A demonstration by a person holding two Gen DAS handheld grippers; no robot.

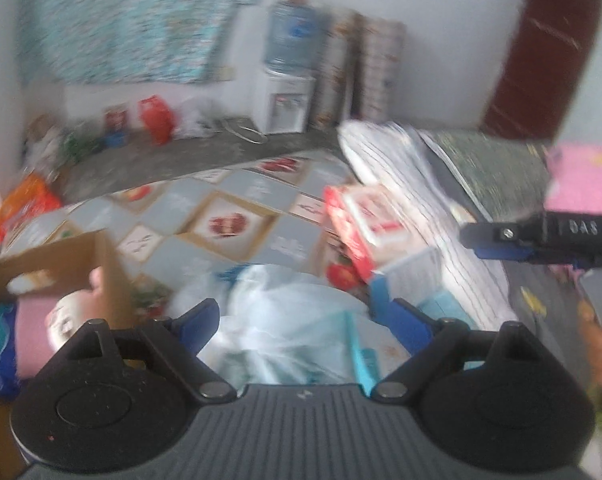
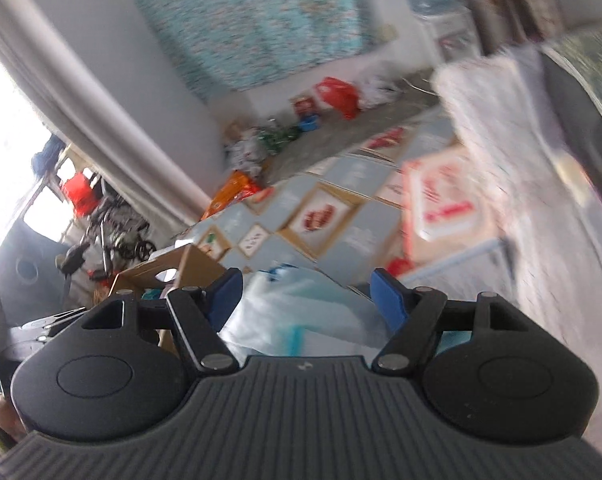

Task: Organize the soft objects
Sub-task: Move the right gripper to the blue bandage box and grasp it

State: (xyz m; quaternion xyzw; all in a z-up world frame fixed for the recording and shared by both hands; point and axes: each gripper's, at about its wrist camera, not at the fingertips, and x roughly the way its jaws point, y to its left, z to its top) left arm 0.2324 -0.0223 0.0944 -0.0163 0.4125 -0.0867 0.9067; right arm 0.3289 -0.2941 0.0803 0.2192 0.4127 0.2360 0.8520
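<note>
Thin, glossy plastic bag (image 1: 285, 312), matt brown cardboard box (image 1: 57, 264) — smooth printed tablecloth (image 1: 237, 216) beneath.

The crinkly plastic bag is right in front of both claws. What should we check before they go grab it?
1. Left claw open: ok, nothing pinched between its blue fingers.
2. Right claw open: ok, fingers apart.
3. Plastic bag between the fingers: ok, it lies in front of both claws.
4. Cardboard box has room: cannot tell, pink and white things already sit in it.
5. Red-and-white pack out of the way: ok, it lies beyond the bag on the patterned cover.
6. Sharp view: not ok, both pictures are blurred.
</note>
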